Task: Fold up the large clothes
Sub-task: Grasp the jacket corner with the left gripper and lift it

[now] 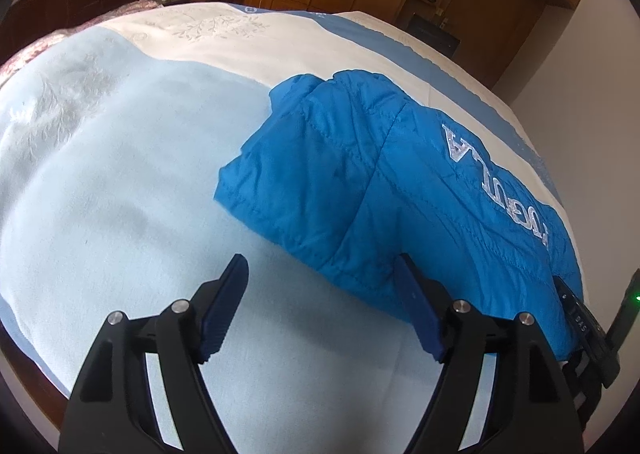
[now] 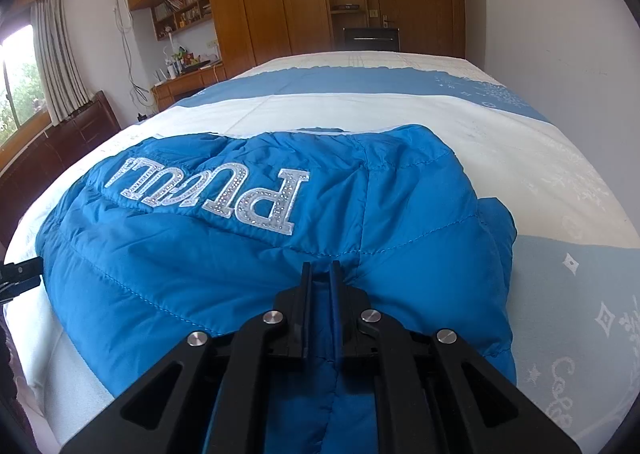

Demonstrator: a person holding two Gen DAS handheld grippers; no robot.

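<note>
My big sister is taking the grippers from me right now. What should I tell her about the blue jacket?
Left gripper: open, holding nothing, low over the bedspread beside the jacket's near edge.
Right gripper: shut on a pinch of the blue puffer jacket at its near edge.
The jacket lies bunched on the bed, lettering facing up, at least one side already folded in.
Done: a first fold, it seems. How many more have been made cannot be told.
Left: probably grab the near edge with the left gripper too, fold the jacket over, then smooth it flat.
</note>
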